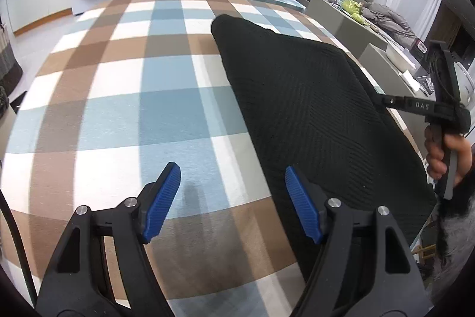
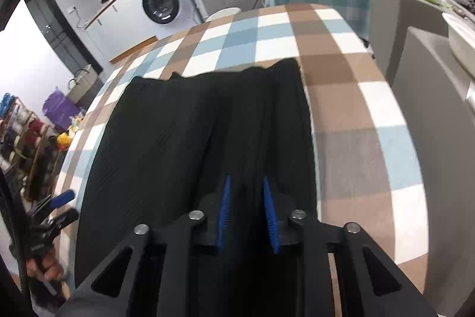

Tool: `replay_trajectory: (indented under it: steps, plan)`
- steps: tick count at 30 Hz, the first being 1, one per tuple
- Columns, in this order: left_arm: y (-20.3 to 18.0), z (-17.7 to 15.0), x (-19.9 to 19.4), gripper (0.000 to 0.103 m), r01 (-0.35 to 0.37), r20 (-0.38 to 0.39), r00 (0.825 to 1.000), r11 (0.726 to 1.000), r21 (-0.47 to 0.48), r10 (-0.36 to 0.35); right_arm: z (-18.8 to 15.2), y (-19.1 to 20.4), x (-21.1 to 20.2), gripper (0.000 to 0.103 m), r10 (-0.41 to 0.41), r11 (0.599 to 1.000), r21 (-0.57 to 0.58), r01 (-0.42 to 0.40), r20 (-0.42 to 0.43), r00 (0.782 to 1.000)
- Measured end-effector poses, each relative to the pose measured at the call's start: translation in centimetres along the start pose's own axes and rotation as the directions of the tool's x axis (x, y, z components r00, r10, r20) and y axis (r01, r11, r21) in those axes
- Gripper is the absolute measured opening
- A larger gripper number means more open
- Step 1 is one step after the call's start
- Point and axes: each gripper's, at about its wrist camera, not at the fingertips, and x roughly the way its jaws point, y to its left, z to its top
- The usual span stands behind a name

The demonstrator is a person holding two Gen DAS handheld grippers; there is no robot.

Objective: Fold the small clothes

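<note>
Left wrist view: the left gripper [image 1: 233, 202] hovers with jaws wide apart over the checked cloth [image 1: 118, 97] on the desk, holding nothing. The black garment [image 1: 311, 115] lies flat just to its right, one pad already above the near edge. At the far right the right gripper [image 1: 383, 101] reaches onto the garment's far side. The risk here: if only one side gets lifted, the knit drags and skews.

Right wrist view: the right gripper [image 2: 246, 213] looks pinched on a ridge of the garment [image 2: 166, 138], pads close with dark fabric between them. Several layers are bunched there, so a pull could lift extra layers or slip off and leave a crooked fold.
</note>
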Motion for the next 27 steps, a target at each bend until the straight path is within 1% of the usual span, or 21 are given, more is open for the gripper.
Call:
replay_trajectory:
  steps: [2, 4, 6, 7, 9, 12, 14, 16, 17, 18, 19, 20, 21, 22, 23, 24, 25, 27]
  plan:
    - [-0.4, 0.2, 0.3, 0.071, 0.001, -0.004, 1.0, 1.0, 0.009, -0.001, -0.4, 0.6, 1.0, 0.024, 0.013, 1.0, -0.001, -0.013, -0.008, 1.0]
    - [-0.8, 0.4, 0.2, 0.071, -0.002, 0.001, 1.0, 1.0, 0.024, 0.002, 0.0, 0.3, 1.1, 0.022, 0.011, 1.0, -0.018, -0.012, -0.007, 1.0]
    - [-0.9, 0.5, 0.0, 0.071, -0.01, 0.006, 1.0, 0.999, 0.031, 0.01, 0.1, 0.6, 0.8, 0.004, -0.01, 0.999, -0.049, 0.011, 0.007, 1.0]
    - [-0.9, 0.5, -0.2, 0.071, -0.011, 0.007, 1.0, 0.999, 0.029, 0.011, 0.1, 1.0, 0.4, 0.004, -0.018, 0.998, -0.065, 0.019, 0.009, 1.0]
    - [-0.8, 0.7, -0.6, 0.071, -0.008, 0.012, 1.0, 1.0, 0.02, 0.007, 0.7, 2.4, -1.7, 0.004, -0.027, 0.991, -0.128, 0.037, 0.08, 0.996]
    - [-1.1, 1.0, -1.2, 0.071, 0.003, 0.022, 1.0, 1.0, 0.029, -0.004, 1.9, 3.2, -4.7, 0.004, -0.04, 0.984, -0.165, 0.06, 0.121, 0.992]
    - [-1.7, 1.2, -1.3, 0.071, -0.005, 0.034, 0.999, 0.999, 0.052, 0.003, 2.4, 2.5, -5.0, 0.004, -0.096, 0.977, -0.178, 0.12, 0.14, 0.986]
    - [-2.0, 1.1, -1.3, 0.071, -0.003, 0.032, 0.999, 0.999, 0.054, 0.001, 2.5, 0.7, -3.7, 0.008, -0.153, 0.978, -0.123, 0.166, 0.109, 0.982]
    - [-2.1, 1.1, -1.3, 0.071, 0.003, 0.028, 1.0, 0.999, 0.053, -0.005, 2.3, -0.7, -2.7, 0.008, -0.174, 0.981, -0.07, 0.178, 0.065, 0.983]
    - [-2.3, 1.0, -1.3, 0.071, 0.011, 0.025, 1.0, 0.998, 0.057, -0.012, 1.9, -1.7, -2.2, 0.008, -0.176, 0.984, -0.035, 0.176, 0.016, 0.984]
    - [-2.6, 0.9, -1.5, 0.071, 0.013, 0.025, 1.0, 0.998, 0.065, -0.015, 1.1, -2.1, -2.4, 0.008, -0.157, 0.987, -0.018, 0.157, -0.006, 0.988]
    - [-2.7, 0.7, -1.5, 0.071, 0.015, 0.024, 1.0, 0.997, 0.071, -0.017, 0.5, -2.2, -3.0, 0.01, -0.134, 0.991, -0.019, 0.134, -0.002, 0.991]
    - [-2.9, 0.7, -1.3, 0.071, 0.018, 0.017, 1.0, 0.997, 0.074, -0.019, -0.7, -2.1, -4.0, 0.018, -0.109, 0.994, -0.021, 0.109, 0.004, 0.994]
    - [-2.9, 0.6, -1.1, 0.071, 0.022, 0.011, 1.0, 0.997, 0.073, -0.023, -1.6, -2.1, -4.7, 0.022, -0.093, 0.996, -0.014, 0.093, 0.007, 0.996]
    - [-3.0, 0.5, -0.8, 0.071, 0.028, 0.004, 1.0, 0.997, 0.07, -0.028, -3.0, -2.1, -5.7, 0.029, -0.067, 0.998, 0.007, 0.067, 0.013, 0.998]
    - [-3.1, 0.5, -0.3, 0.071, 0.032, -0.009, 0.999, 0.997, 0.065, -0.032, -4.3, -2.1, -6.4, 0.032, -0.038, 0.999, 0.029, 0.038, 0.014, 0.999]
    - [-3.3, 0.4, -0.1, 0.071, 0.035, -0.015, 0.999, 0.997, 0.067, -0.034, -5.5, -2.0, -6.8, 0.032, -0.014, 0.999, 0.05, 0.014, 0.006, 1.0]
    - [-3.7, 0.3, 0.4, 0.071, 0.043, -0.024, 0.999, 0.996, 0.079, -0.041, -7.5, -1.5, -7.4, 0.032, 0.008, 0.997, 0.075, -0.008, -0.012, 1.0]
